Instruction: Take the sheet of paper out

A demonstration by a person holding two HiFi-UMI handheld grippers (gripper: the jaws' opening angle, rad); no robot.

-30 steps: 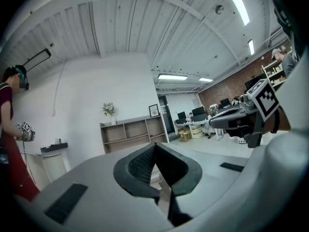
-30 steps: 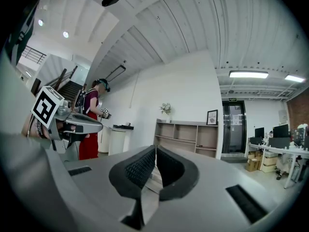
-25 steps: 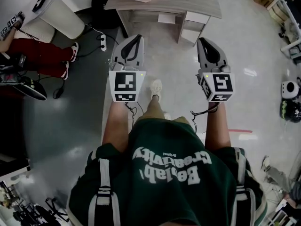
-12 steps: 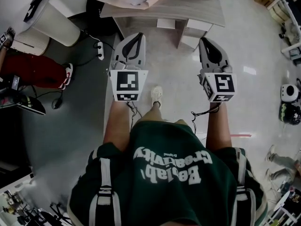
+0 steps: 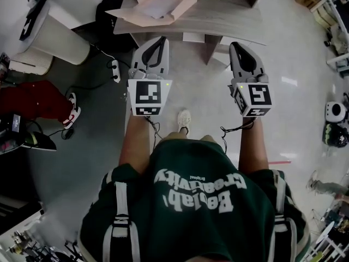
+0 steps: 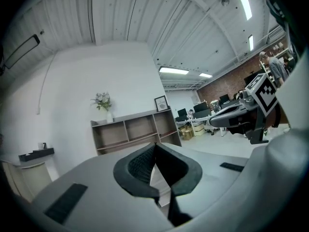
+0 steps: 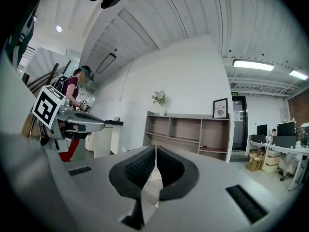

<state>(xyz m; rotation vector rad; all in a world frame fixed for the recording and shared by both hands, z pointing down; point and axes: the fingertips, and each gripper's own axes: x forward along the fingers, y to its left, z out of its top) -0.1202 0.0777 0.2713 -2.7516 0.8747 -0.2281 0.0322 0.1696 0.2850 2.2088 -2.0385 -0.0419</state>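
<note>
An open flat cardboard box [image 5: 143, 15] lies on the wooden desk [image 5: 234, 16] at the top of the head view, and a pale sheet of paper [image 5: 162, 5] rests inside it. My left gripper [image 5: 158, 40] and right gripper [image 5: 236, 46] are held level side by side above the floor, short of the desk's near edge. Both are shut with nothing between the pads. In the left gripper view the left gripper [image 6: 155, 147] points at a brown shelf unit [image 6: 135, 132]. The right gripper [image 7: 156, 149] faces the same shelf unit [image 7: 188, 132] in its own view.
A white cylindrical bin [image 5: 54, 35] stands left of the desk, with a power strip [image 5: 114, 67] and cables on the floor beside it. A person in red trousers [image 5: 32, 100] sits at the far left. A round black-and-white device [image 5: 335, 113] lies at the right edge.
The desk and the box have slid down the head view, closer to both grippers, as the person walks forward. Both grippers stay shut and level.
</note>
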